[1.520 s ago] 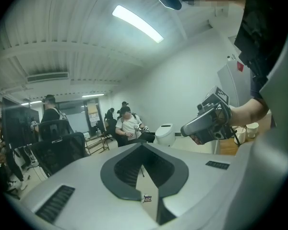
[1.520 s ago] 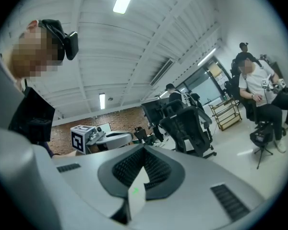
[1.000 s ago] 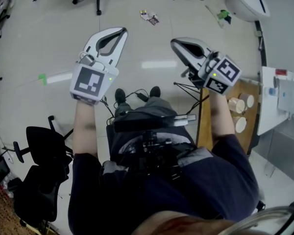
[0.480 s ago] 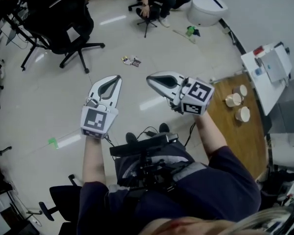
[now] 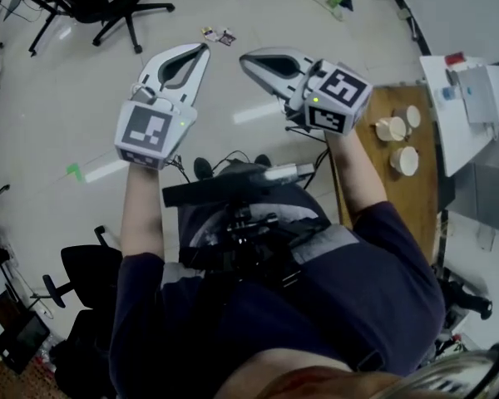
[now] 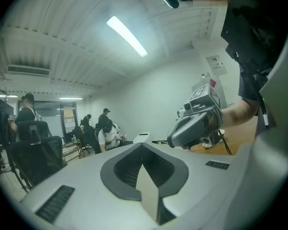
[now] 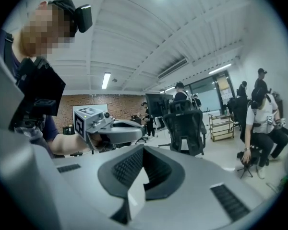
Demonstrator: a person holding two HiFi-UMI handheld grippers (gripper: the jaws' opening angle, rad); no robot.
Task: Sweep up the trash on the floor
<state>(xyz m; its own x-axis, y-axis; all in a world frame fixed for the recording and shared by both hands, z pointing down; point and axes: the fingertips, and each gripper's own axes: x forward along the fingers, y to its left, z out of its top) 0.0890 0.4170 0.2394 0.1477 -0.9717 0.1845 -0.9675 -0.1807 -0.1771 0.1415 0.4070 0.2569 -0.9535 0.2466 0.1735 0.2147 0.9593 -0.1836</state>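
Small trash wrappers (image 5: pixel 219 34) lie on the pale floor just beyond my two grippers in the head view. My left gripper (image 5: pixel 203 50) is held out in front of me, shut and empty. Beside it my right gripper (image 5: pixel 244 58) points up-left, also shut with nothing in it. From the left gripper view, the shut jaws (image 6: pixel 142 145) meet in a seam, with the right gripper (image 6: pixel 194 123) to the right. The right gripper view shows its shut jaws (image 7: pixel 143 147) and the left gripper (image 7: pixel 110 131) at left. A green tool with a long handle (image 5: pixel 336 2) lies far off.
A wooden table (image 5: pixel 391 198) with paper cups (image 5: pixel 391 129) stands at my right, with a white cabinet (image 5: pixel 474 90) beyond it. A black office chair (image 5: pixel 108 7) is at far left, another (image 5: pixel 83 273) behind me. Green tape (image 5: pixel 73 171) marks the floor. People (image 7: pixel 261 119) sit in the background.
Both grippers have risen and moved forward, staying shut. My head view has swung, so the wrappers now lie close beyond the gripper tips and the table shows nearer.
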